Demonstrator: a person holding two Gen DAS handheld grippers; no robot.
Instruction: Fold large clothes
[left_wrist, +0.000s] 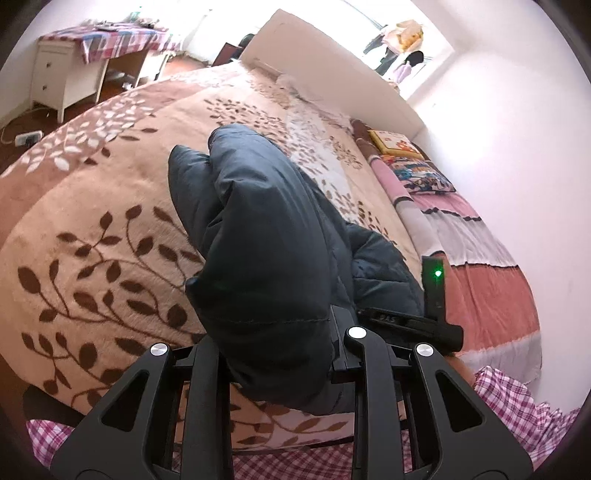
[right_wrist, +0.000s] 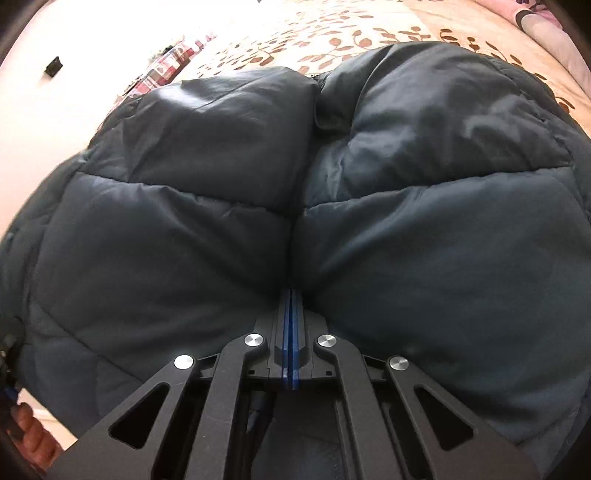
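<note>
A dark blue puffer jacket (left_wrist: 251, 221) lies on a beige bedspread (left_wrist: 92, 229) with a brown leaf print. In the left wrist view one puffy end of it rises off the bed and fills the gap of my left gripper (left_wrist: 273, 328), which is shut on it; the fingertips are buried in fabric. In the right wrist view the jacket (right_wrist: 166, 240) fills nearly the whole picture. My right gripper (right_wrist: 291, 293) is shut, blue pads together, its tip pushed into the crease between two quilted halves. Whether any cloth is pinched there is hidden.
A black device with a green light (left_wrist: 436, 291) stands just right of the jacket. A white headboard (left_wrist: 332, 74), pillows (left_wrist: 417, 173) and a striped blanket (left_wrist: 491, 288) lie beyond. A white desk (left_wrist: 55, 77) stands far left. A hand (right_wrist: 29, 435) shows at lower left.
</note>
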